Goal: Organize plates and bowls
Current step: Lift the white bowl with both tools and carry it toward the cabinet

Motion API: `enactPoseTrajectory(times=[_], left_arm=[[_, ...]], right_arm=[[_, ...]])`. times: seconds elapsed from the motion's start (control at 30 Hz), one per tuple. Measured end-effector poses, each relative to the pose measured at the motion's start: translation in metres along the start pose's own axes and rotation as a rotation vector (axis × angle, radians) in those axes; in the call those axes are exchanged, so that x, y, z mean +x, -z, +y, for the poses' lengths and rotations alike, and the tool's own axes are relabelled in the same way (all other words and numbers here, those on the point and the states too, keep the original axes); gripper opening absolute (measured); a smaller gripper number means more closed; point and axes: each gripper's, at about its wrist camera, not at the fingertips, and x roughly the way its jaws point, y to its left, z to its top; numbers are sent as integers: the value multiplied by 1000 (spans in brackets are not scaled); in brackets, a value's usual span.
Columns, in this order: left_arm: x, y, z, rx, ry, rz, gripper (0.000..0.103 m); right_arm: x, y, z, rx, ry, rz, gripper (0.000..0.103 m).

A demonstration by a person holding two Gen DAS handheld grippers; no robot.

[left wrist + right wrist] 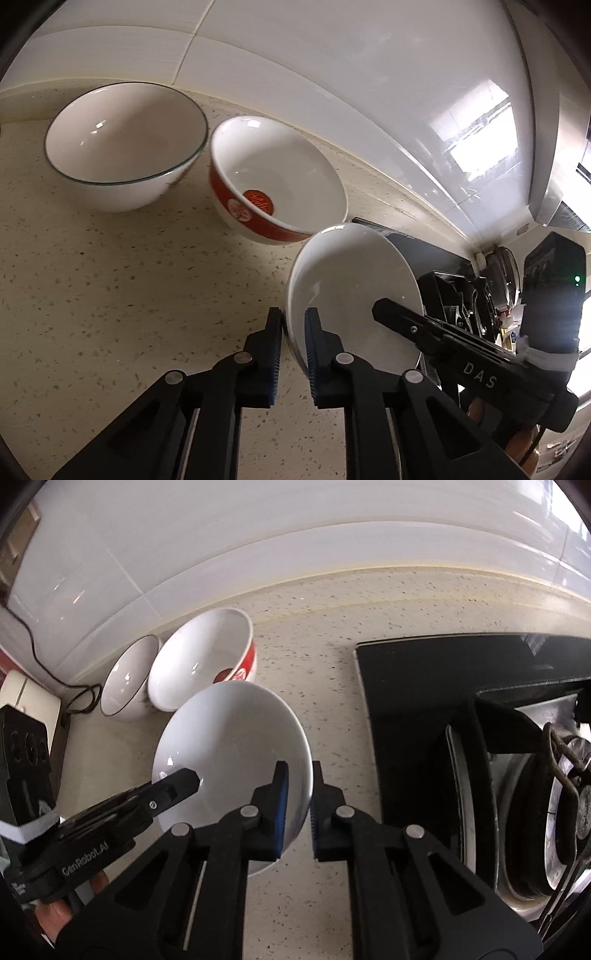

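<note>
A plain white bowl (351, 280) (236, 738) is held above the speckled counter by both grippers. My left gripper (293, 317) is shut on its left rim. My right gripper (298, 771) is shut on its right rim; it also shows in the left wrist view (399, 317). Just behind it sits a red-banded white bowl (277, 181) (207, 661). A larger white bowl with a dark rim (125, 144) (127, 679) sits to its left, close to the wall.
A black stove top (461, 686) with a burner (576, 797) lies to the right. A tiled wall (332, 74) runs behind the counter (110, 277). A black cable (55, 679) and a white box (26, 698) are at the far left.
</note>
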Motion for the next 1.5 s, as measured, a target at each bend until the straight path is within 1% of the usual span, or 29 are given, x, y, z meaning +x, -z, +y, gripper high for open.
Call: enactPoseTrajectory(times=[0.17, 0.37, 0.57, 0.77, 0.93, 1.07, 1.17, 1.37, 1.5], left_arm=[[-6, 1, 4, -5, -15, 7, 12], [-18, 4, 8, -20, -26, 2, 12], [-39, 7, 10, -28, -52, -28, 12], [-72, 10, 27, -54, -79, -73, 12], [-115, 23, 48, -86, -116, -122, 11], [-148, 36, 69, -119, -165, -165, 10], [-169, 48, 85, -152, -192, -192, 9], [-212, 79, 123, -226, -242, -239, 8], [-236, 101, 147, -277, -272, -261, 8]], right_arm=[[4, 0, 6, -20, -15, 10, 12], [-2, 4, 14, -64, -32, 10, 12], [-5, 6, 23, -89, -95, -1, 12], [-11, 8, 51, -149, -137, -11, 12], [-15, 13, 89, -228, -156, -23, 12], [-19, 22, 131, -318, -163, -32, 13], [-20, 33, 162, -382, -169, -29, 14], [-14, 55, 220, -482, -211, -15, 14], [-7, 81, 260, -558, -238, 2, 15]])
